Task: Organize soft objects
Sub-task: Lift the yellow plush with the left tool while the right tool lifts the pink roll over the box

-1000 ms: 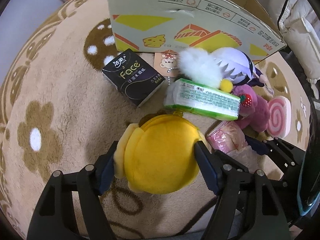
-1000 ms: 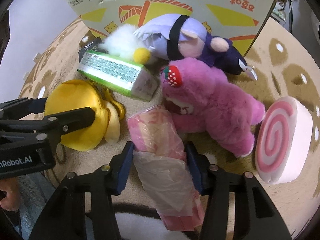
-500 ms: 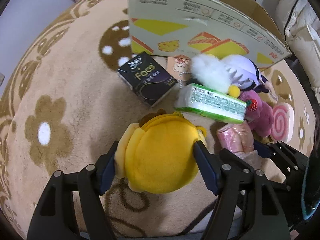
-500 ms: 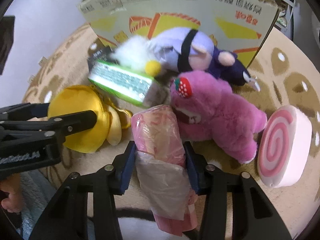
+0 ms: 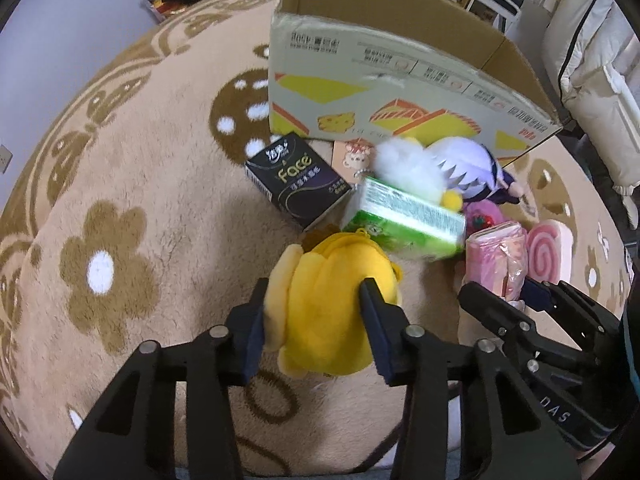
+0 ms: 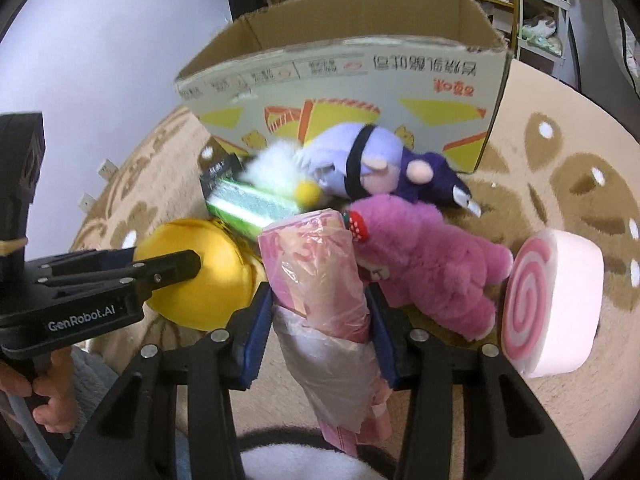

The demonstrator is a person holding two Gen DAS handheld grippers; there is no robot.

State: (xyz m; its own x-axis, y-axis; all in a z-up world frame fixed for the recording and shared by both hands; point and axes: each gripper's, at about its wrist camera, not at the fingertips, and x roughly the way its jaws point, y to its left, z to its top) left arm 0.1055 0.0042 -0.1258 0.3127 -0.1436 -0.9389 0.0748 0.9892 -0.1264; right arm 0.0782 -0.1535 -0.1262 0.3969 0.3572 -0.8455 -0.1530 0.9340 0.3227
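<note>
Just squeezed in on the yellow plush point(image 5: 334, 312) — left gripper point(image 5: 314, 330) jaws closing, toy pinched and clear of the rug point(image 5: 132, 184), ready for the cardboard box point(image 5: 384, 92) beyond. Right gripper point(image 6: 318, 320) pinching the pink wrapped pack point(image 6: 320, 280), likewise raised. Both tilted steeply down, side by side, near the pile.

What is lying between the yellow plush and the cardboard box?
In the left wrist view, a black tissue pack and a green tissue pack lie between the yellow plush and the cardboard box.
</note>
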